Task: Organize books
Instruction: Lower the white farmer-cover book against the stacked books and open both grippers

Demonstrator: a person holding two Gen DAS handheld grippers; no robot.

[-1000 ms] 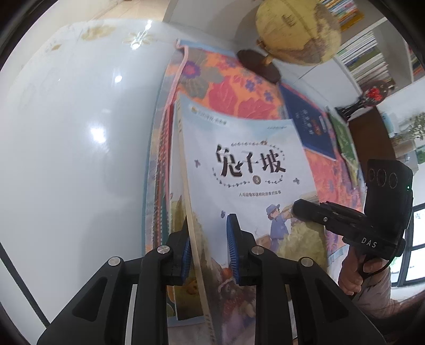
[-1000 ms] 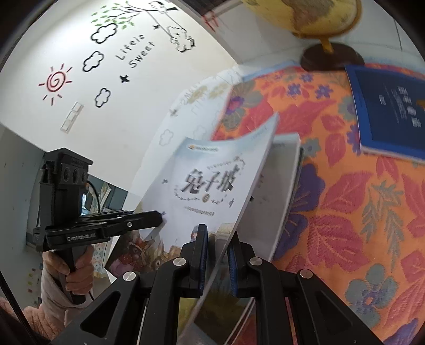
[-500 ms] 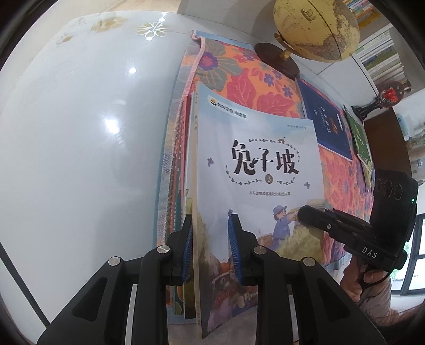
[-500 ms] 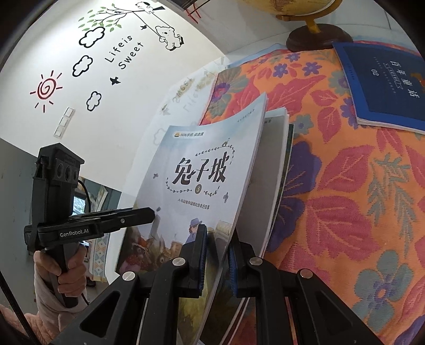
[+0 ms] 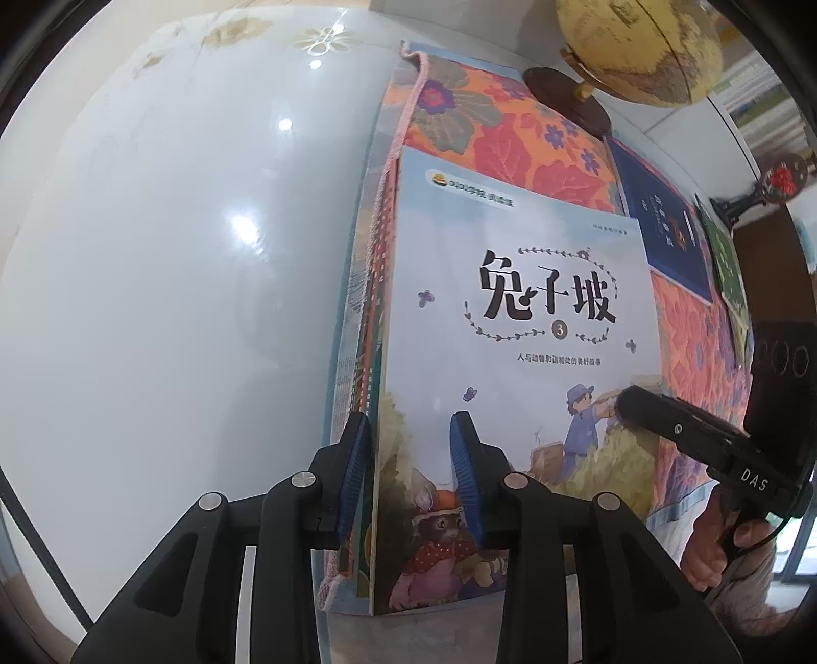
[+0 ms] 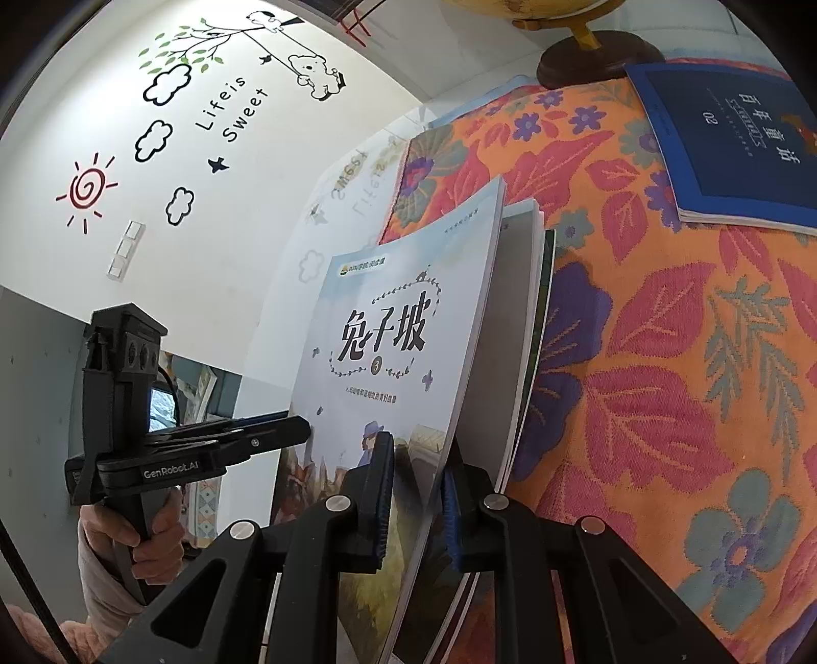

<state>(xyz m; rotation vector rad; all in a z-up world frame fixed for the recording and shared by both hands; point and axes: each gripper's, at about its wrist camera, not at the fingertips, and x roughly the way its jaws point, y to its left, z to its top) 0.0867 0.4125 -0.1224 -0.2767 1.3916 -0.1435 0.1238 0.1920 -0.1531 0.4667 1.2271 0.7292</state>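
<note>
A light blue picture book (image 5: 510, 306) with black Chinese title lies on top of a stack of books on the floral cloth (image 5: 510, 127). My left gripper (image 5: 411, 465) straddles its spine edge; its jaws are opening and the right pad stands off the cover. In the right wrist view the same book (image 6: 388, 332) arches up off the white pages (image 6: 515, 306) below. My right gripper (image 6: 416, 490) pinches its near corner, jaws just starting to open. Each gripper shows in the other's view: the left gripper (image 6: 301, 434) and the right gripper (image 5: 625, 403).
A dark blue book (image 5: 664, 224) and a green book (image 5: 730, 265) lie farther along the cloth. A globe (image 5: 638, 46) on a dark base (image 6: 597, 56) stands at the back. The glossy white tabletop (image 5: 178, 255) stretches left. A hand (image 6: 143, 536) grips the left handle.
The left jaws have spread apart around the book's spine edge. The book has come down flatter onto the stack. The right gripper stays on the book's corner.
</note>
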